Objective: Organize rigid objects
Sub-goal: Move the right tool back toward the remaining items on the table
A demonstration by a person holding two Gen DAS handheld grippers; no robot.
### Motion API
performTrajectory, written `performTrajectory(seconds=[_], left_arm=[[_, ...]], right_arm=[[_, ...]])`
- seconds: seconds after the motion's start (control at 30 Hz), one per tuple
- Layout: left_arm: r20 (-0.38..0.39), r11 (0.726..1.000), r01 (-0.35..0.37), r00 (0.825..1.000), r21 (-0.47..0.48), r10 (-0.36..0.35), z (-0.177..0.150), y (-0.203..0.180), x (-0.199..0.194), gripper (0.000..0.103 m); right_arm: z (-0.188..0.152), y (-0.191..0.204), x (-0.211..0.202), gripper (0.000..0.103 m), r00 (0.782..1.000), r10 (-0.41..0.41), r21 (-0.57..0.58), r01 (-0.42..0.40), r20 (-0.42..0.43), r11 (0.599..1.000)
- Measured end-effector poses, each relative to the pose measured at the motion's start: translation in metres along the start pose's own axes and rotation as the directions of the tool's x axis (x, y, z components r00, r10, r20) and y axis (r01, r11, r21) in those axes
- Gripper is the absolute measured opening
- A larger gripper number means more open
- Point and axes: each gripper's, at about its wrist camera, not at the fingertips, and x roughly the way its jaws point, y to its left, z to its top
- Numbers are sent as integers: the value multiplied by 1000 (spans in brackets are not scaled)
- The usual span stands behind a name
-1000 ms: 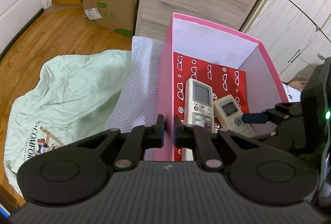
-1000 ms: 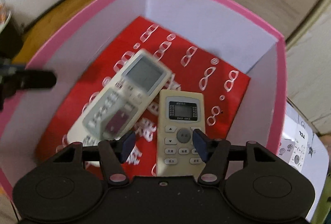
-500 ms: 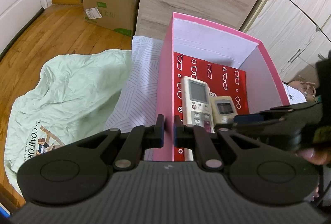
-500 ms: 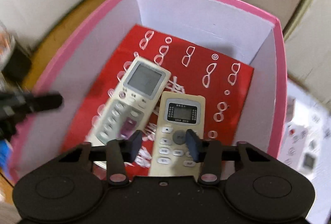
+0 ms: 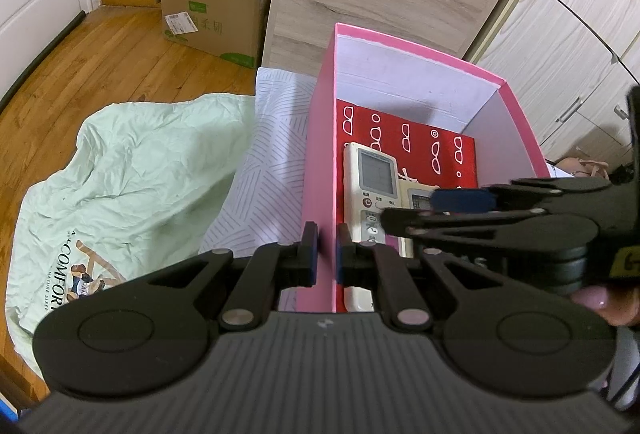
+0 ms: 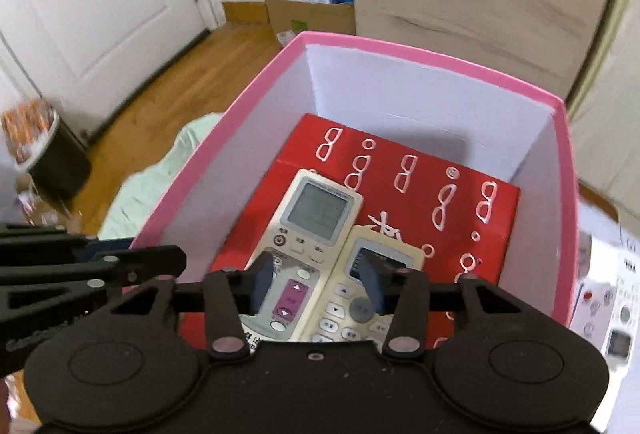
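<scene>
Left wrist view: your left gripper pinches the pink box wall, lower centre; the larger remote lies lengthwise inside, right of it.

Right wrist view: your right gripper hangs spread and empty over both remotes; striped bedding, wooden floor beyond.

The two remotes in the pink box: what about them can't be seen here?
- Larger remote: near end hidden by the right tongs in the right wrist view.
- Smaller remote: mostly covered by the right tongs in the left wrist view.
- Button labels: too small to read.
- Pink box: near wall cut off.
</scene>
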Motion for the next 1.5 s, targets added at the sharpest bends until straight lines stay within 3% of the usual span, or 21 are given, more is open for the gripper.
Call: performTrajectory(seconds=[0.07,0.33,0.4,0.6,0.7,0.83,1.0,1.1,1.2,1.4,1.5], left_arm=[[0,1000,-1,1000,-5,1,0,2,0,7],[-2,1000,9,1000,-5,-9,0,4,0,7],[-2,1000,10,1000,-5,-10,0,4,0,7],[-1,1000,7,1000,2,-7,0,2,-1,7],[-2,1000,7,1000,0,-7,0,1,-1,7],[-2,1000,1,1000,1,-1,0,-1,-1,8],[-5,1000,-1,1000,-17,1,1,0,-1,8],[-5,1000,-8,1000,-15,8,1,-2,-1,8],[-5,1000,-9,1000,-14,9,1,-3,-1,8],[-1,1000,5,1000,-5,-5,-1,-1,-2,8],[-6,1000,16,1000,-18,-16,-1,3,-1,8]], right_arm=[[7,0,5,55,999,36,8,-35,-10,999],[4,-5,20,59,998,17,35,-14,-63,999],[4,-11,18,52,997,-31,55,35,-70,998],[-3,-26,12,50,986,-132,62,139,-99,988],[-6,-30,-9,50,990,-134,58,137,-53,989],[-15,-35,-69,53,997,-34,32,32,74,999],[-43,-59,-125,68,987,-4,-48,12,162,999],[-66,-77,-151,72,976,15,-136,15,218,991],[-89,-100,-164,73,961,7,-139,32,276,990],[-127,-146,-153,74,958,-139,-50,156,250,987],[-137,-155,-138,74,974,-98,-48,110,205,993]])
